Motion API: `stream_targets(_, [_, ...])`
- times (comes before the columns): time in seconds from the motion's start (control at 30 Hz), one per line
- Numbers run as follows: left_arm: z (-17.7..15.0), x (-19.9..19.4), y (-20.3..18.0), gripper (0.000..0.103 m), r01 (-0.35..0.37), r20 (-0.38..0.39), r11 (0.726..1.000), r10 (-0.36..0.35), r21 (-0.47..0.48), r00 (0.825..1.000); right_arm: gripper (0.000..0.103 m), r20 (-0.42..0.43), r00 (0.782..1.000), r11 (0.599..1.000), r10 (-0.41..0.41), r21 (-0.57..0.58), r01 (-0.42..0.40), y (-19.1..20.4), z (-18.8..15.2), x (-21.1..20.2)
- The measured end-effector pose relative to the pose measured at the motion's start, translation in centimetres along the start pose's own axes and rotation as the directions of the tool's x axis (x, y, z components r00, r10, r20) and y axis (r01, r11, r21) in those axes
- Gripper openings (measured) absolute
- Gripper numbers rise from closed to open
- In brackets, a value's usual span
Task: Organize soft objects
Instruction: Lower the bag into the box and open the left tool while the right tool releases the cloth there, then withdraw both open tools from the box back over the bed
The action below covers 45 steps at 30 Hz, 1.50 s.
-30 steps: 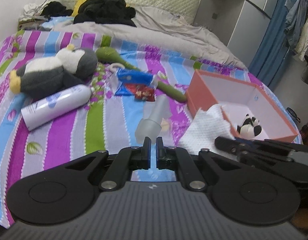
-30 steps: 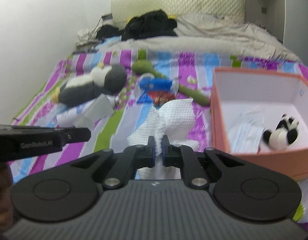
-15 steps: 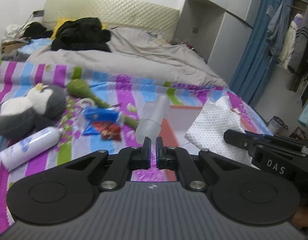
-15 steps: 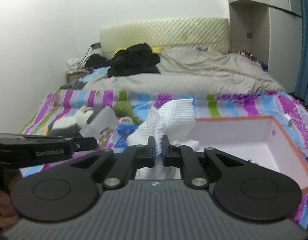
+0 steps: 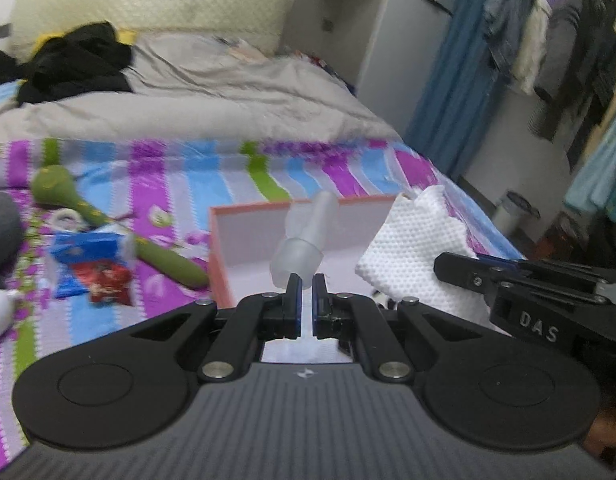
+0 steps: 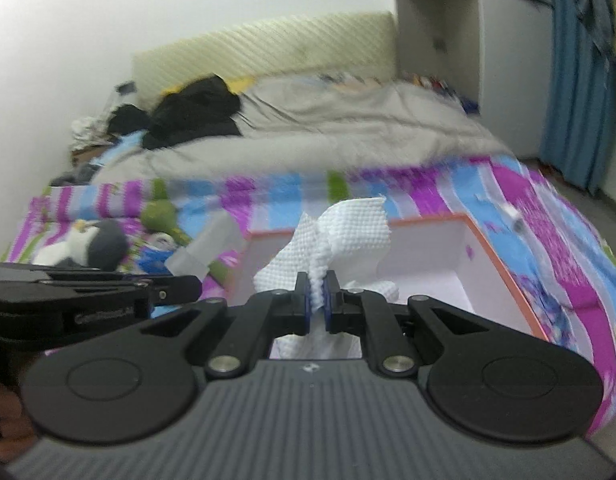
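with the left gripper (image 5: 304,286) pinched shut on a translucent soft piece (image 5: 303,246) and the right gripper (image 6: 316,294) clamped on the white cloth (image 6: 336,236), both above the orange box (image 6: 504,276), a thin-edged grip could slip and drop either beside it.

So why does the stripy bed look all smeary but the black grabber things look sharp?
Right wrist view: the striped purple bedspread and grey duvet smear sideways, motion blur, while the right gripper and its white textured cloth stay crisp. Left wrist view: milder blur; the fisheye bends the edges.
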State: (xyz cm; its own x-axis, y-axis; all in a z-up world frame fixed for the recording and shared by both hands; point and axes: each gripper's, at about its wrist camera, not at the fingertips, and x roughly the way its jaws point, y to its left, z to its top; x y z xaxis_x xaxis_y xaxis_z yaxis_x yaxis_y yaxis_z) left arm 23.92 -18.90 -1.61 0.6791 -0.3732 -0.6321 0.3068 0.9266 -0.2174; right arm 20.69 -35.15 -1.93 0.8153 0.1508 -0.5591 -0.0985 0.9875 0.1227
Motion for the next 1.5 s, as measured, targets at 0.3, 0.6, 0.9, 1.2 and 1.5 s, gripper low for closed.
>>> stream_targets(0.3, [-0.8,8.7,-2.8,0.006,0.068,-0.157,0.997,-0.062,0.03,0.986,0.012,-0.196,0.973,0.988,-0.122,0.067,0.138,-6.2,-2.3,5.0])
stream_targets(0.6, [-2.0,12.9,-3.0,0.006,0.069,-0.248,0.997,-0.059,0.032,0.967,0.013,-0.292,0.949,0.978,-0.12,0.129,0.164,-9.0,-4.2,8.4])
stream_targets(0.9, [-0.9,11.2,-2.9,0.041,0.042,-0.194,0.998,-0.034,0.037,0.98,0.055,-0.259,0.959,0.972,-0.116,0.167,0.163,-9.3,-3.1,7.5])
stream_targets(1.2, [0.1,4.8,-2.3,0.047,0.009,-0.059,0.999,-0.007,0.042,0.998,0.055,-0.143,0.986,0.98,-0.081,0.17,0.105,-6.7,-1.2,3.0])
stream_targets(1.5, [-1.0,-2.8,-0.4,0.047,-0.037,0.045,0.999,0.036,0.021,0.998,0.055,-0.042,0.999,0.99,-0.015,0.139,0.021,-2.3,-1.0,-2.0])
